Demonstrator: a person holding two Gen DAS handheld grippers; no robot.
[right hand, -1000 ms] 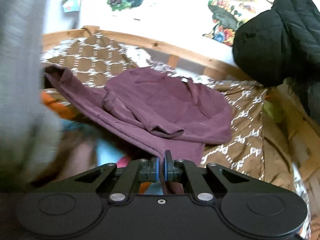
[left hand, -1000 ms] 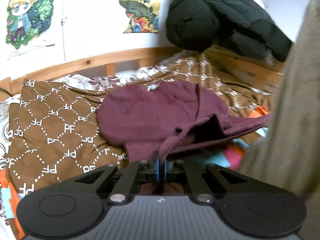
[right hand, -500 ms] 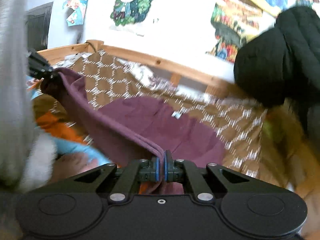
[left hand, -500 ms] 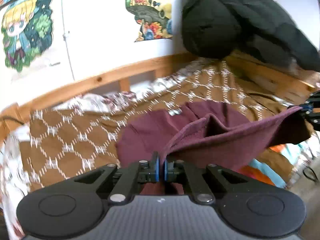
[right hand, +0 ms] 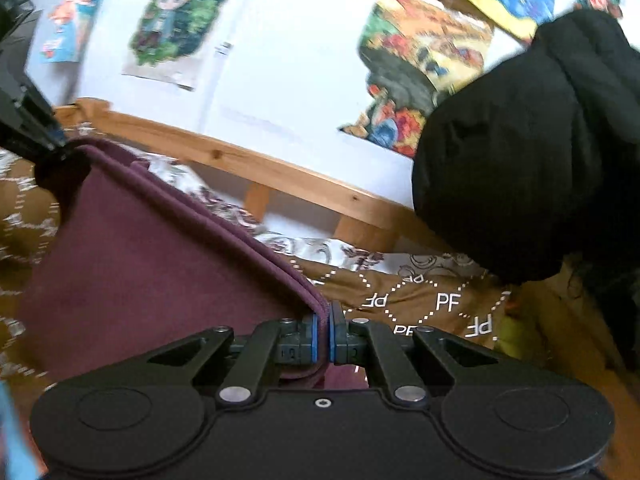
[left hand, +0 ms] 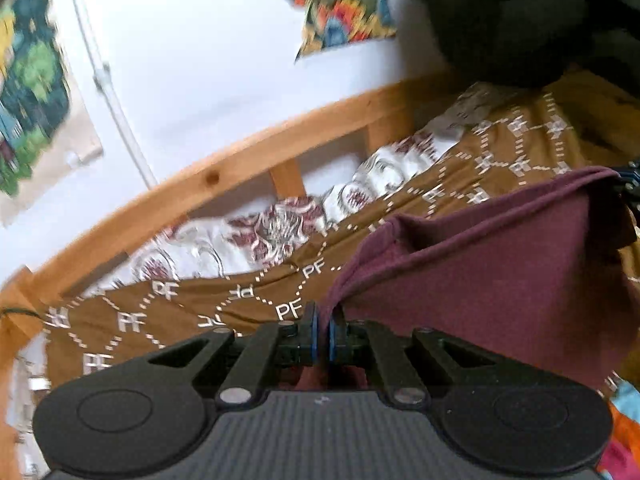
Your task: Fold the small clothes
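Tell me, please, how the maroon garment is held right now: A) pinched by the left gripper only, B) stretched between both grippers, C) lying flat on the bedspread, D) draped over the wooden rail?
B: the maroon garment runs taut from the left gripper to the right gripper, both shut on its hem.

Setting: home bedroom. Evidence: wooden bed rail point(left hand: 240, 168) runs 9 to 2 o'clock across the left view, against a white wall point(left hand: 208, 60). Brown monogram blanket point(left hand: 192, 308) covers the bed; floral sheet point(left hand: 280, 228) shows at its far edge. Cartoon posters point(right hand: 176, 20) taped on wall, 11 to 1 o'clock. Black padded jacket point(right hand: 520, 140) hangs at 2 o'clock.
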